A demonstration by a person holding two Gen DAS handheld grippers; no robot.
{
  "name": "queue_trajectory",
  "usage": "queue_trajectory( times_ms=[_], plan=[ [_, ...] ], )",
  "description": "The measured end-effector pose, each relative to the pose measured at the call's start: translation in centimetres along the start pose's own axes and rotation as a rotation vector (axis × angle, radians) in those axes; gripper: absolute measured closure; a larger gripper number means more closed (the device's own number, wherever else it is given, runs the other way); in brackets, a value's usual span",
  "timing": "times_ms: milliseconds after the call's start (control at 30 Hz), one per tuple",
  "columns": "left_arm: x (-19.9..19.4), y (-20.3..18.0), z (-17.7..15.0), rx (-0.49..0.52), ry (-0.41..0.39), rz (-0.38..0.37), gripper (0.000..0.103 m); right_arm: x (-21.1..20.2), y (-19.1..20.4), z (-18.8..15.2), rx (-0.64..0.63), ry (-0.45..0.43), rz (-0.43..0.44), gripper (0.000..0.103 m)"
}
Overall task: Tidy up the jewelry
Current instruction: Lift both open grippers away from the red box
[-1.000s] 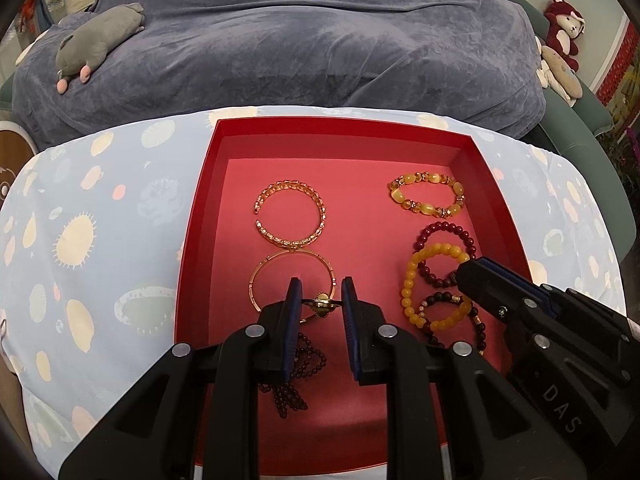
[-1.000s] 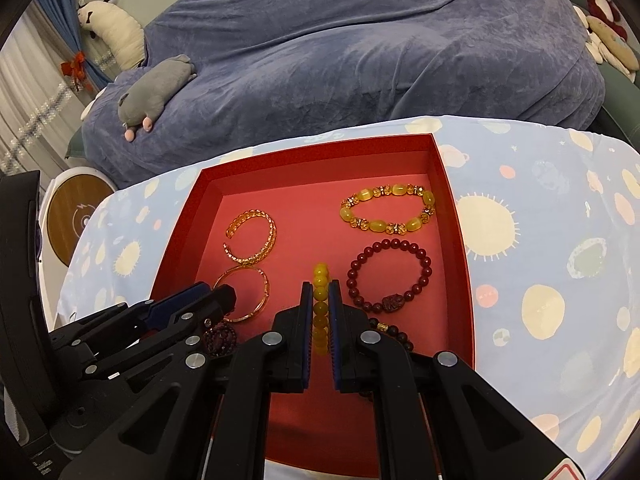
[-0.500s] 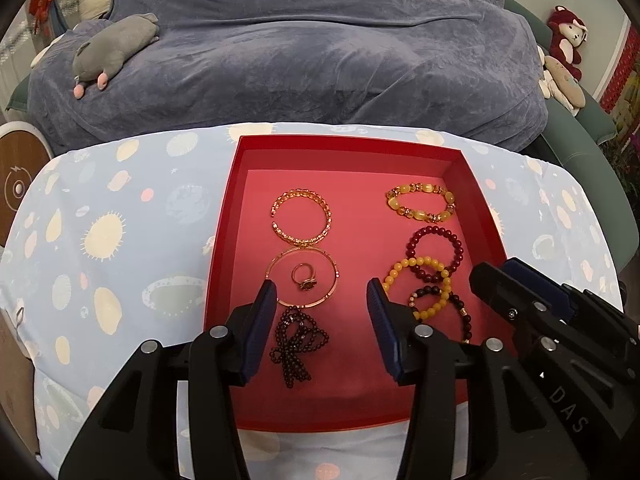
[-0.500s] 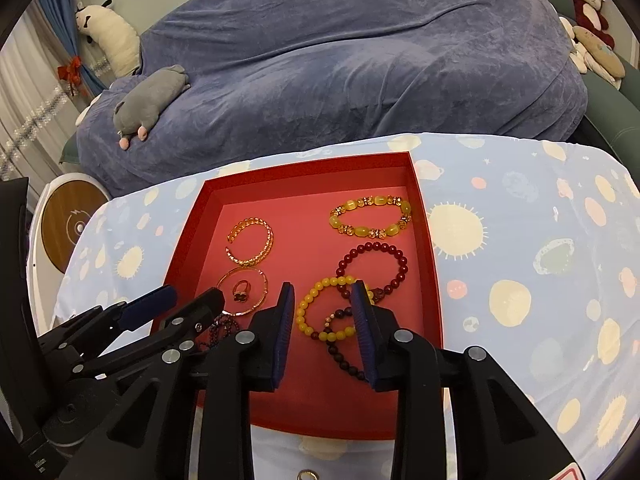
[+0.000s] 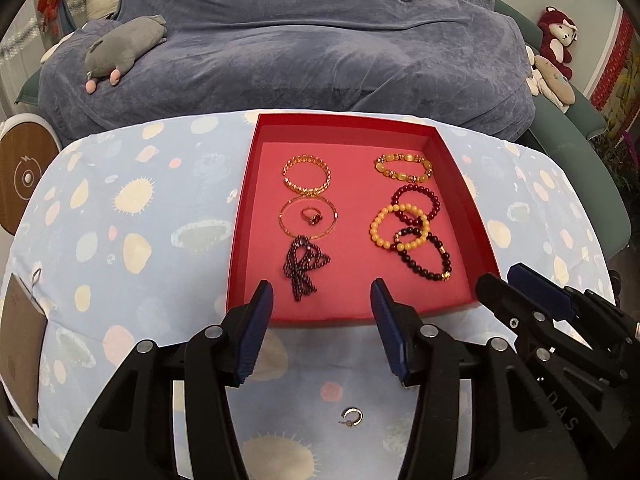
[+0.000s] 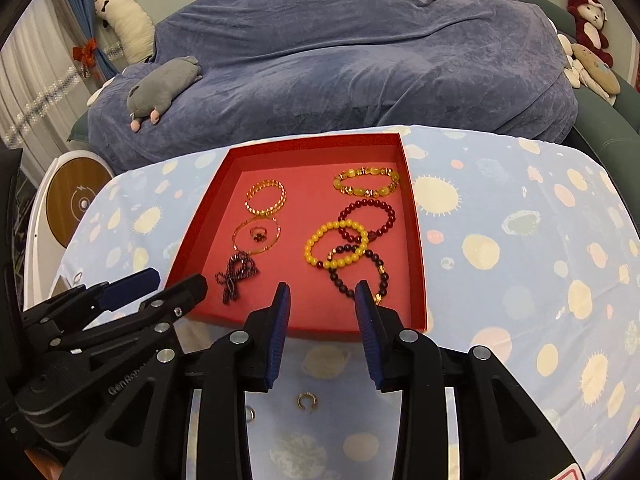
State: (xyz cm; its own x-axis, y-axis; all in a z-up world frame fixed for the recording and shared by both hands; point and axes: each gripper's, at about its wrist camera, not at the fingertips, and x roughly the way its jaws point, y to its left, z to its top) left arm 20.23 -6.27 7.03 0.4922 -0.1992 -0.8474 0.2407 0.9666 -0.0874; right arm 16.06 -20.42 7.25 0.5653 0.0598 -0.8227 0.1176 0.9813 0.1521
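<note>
Even, soft indoor light, faint shadows, no glare; both views sharp at centre, fisheye-curved and vignetted at the corners.

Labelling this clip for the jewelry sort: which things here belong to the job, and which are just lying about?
Belongs to the job:
red tray
yellow bead bracelet
ring
gold bangle
small hoop on the tablecloth

Lying about:
grey plush
blue blanket
red plush
</note>
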Motion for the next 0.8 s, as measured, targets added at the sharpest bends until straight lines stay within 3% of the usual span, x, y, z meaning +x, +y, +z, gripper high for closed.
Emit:
queue_trajectory(
  times_ms=[400, 800],
  plan=[
    [0.1, 1.5, -6.9, -0.051, 0.067, 0.037, 0.054, 2.0, 0.1, -7.2, -0.012, 0.12, -0.006, 0.069],
    [0.8, 3.6, -9.8, -0.09, 0.115, 0.04, 0.054, 5.2, 2.0, -7.8, -0.05, 0.167, -0.012, 0.069]
  ],
)
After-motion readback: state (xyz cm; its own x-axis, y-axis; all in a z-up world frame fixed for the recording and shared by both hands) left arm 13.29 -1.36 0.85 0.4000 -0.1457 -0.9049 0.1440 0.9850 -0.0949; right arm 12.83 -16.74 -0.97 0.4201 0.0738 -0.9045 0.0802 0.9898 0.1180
